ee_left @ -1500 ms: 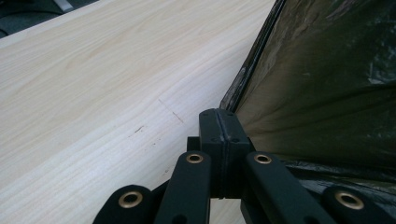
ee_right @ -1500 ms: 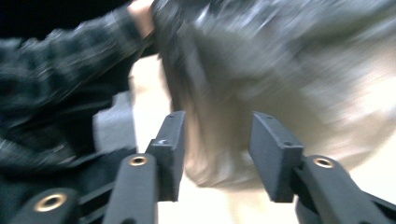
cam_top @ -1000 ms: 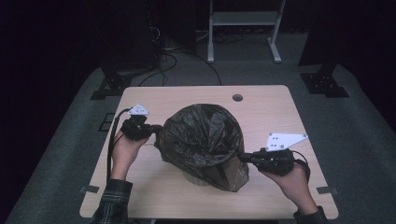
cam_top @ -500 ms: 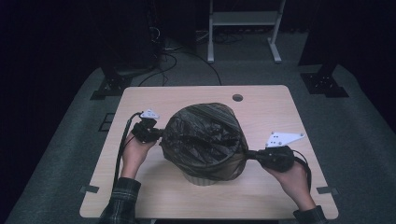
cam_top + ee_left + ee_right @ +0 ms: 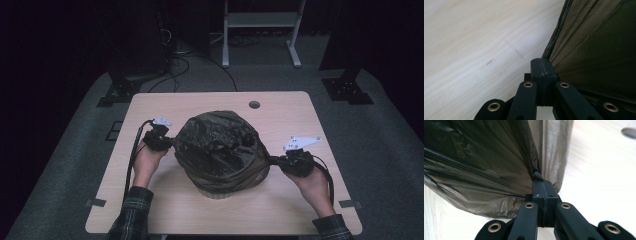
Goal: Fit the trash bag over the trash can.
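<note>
Light wooden bench with a round hole near its far edge, grey carpet floor, white metal frame behind, dark surroundings, black cables on the floor

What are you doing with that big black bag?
A person holds a hand-held gripper in each hand. The left hand-held gripper and the right hand-held gripper each pinch one side of a black bin bag, stretching it over a pale round bin on the wooden table.
</note>
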